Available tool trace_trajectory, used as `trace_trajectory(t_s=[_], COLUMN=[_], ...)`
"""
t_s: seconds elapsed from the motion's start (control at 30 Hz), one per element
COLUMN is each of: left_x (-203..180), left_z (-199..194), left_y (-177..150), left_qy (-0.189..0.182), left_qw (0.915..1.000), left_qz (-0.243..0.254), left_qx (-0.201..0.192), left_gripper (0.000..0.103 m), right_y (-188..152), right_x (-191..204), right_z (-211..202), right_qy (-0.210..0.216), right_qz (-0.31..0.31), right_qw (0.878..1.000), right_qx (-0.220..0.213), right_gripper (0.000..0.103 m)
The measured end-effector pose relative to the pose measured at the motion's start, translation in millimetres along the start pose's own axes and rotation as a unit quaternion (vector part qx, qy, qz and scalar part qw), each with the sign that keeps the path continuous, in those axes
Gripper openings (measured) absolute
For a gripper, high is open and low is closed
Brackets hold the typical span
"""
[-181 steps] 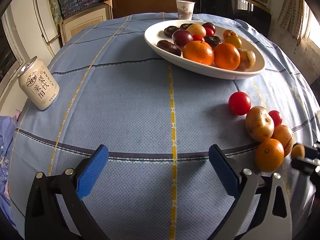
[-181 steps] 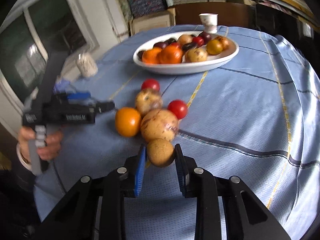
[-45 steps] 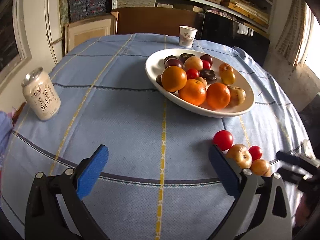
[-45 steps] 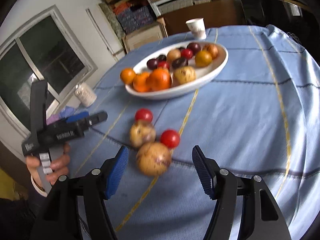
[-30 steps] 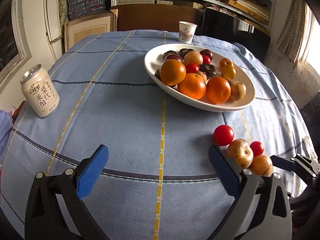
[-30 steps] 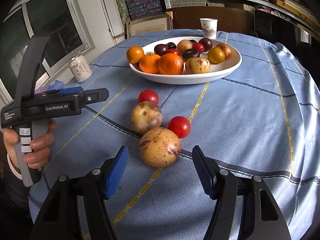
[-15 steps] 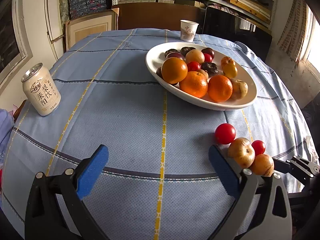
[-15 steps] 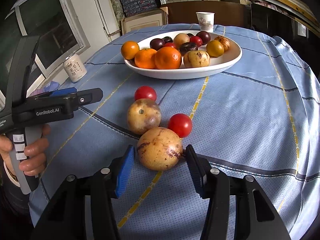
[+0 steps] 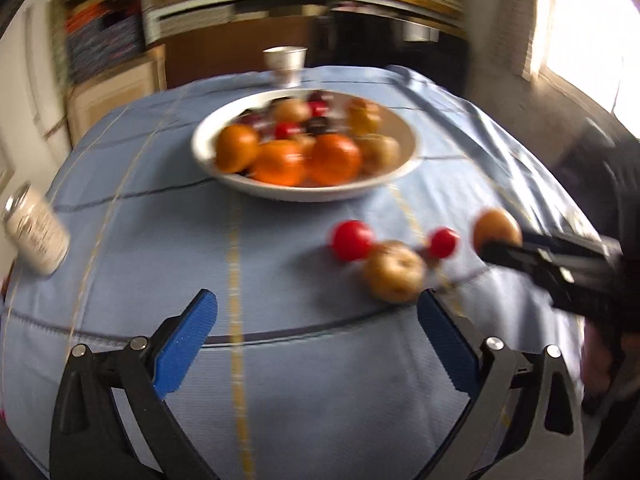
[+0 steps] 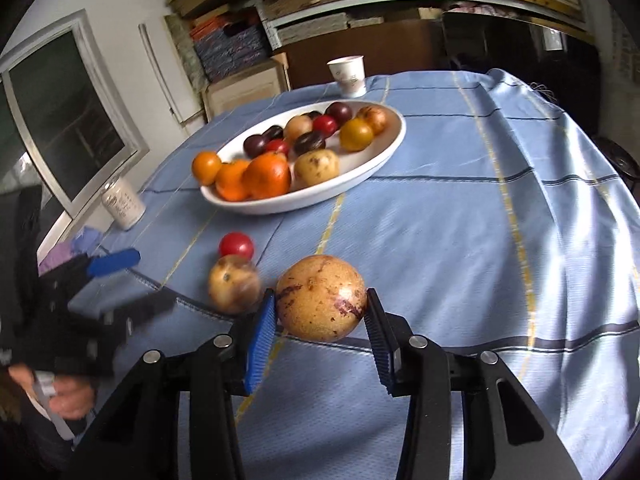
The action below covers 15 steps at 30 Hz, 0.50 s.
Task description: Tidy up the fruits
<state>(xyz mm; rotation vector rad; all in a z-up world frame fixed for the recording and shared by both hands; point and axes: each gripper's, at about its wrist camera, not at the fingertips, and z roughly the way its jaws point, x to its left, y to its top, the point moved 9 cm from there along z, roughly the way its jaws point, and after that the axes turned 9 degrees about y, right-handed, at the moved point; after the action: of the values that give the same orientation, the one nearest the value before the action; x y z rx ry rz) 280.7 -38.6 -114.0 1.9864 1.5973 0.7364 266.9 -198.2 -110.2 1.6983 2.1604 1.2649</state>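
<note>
Most fruit already sat in the white dish (image 10: 360,178).
The right gripper (image 10: 320,320), just closing, clamped the speckled fruit (image 10: 321,298); three strays remained; the left gripper (image 9: 316,332) gaped empty.

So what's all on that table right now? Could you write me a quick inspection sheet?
Surface: blue checked tablecloth.
Job's things: white bowl full of fruit; two red tomatoes and one brown fruit loose on the cloth.
Clutter: drink can, paper cup.
Grippers: right gripper has just been closing, pads on a speckled brown fruit; left gripper open, empty.
Cables: nothing seen.
Surroundings: window, stacked shelves.
</note>
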Motion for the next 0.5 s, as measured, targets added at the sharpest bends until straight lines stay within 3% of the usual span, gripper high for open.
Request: trace_trajectory(t_s=[0.07, 0.13, 0.27, 0.5], left_x=[-17, -31, -45, -49], left_z=[-1, -1, 2, 13], left_y=[-2, -3, -2, 3], left_qy=[-0.001, -0.026, -0.042, -0.037], left_qw=[0.9995, 0.9985, 0.9975, 0.9983], left_qz=[0.031, 0.048, 0.057, 0.043], left_qx=[-0.006, -0.003, 0.004, 0.017], left_gripper=[0.098, 0.098, 0.079, 0.078], right_y=[0, 0, 0, -3], right_x=[-1, -1, 0, -1], right_z=[-2, -2, -4, -5], right_qy=[0.004, 0.004, 0.005, 0.017], right_qz=[0.004, 0.003, 0.000, 0.017], right_qw=[1.000, 1.000, 1.000, 1.000], right_qx=[-0.002, -0.002, -0.004, 0.002], right_gripper=[0.044, 0.044, 0.045, 0.045])
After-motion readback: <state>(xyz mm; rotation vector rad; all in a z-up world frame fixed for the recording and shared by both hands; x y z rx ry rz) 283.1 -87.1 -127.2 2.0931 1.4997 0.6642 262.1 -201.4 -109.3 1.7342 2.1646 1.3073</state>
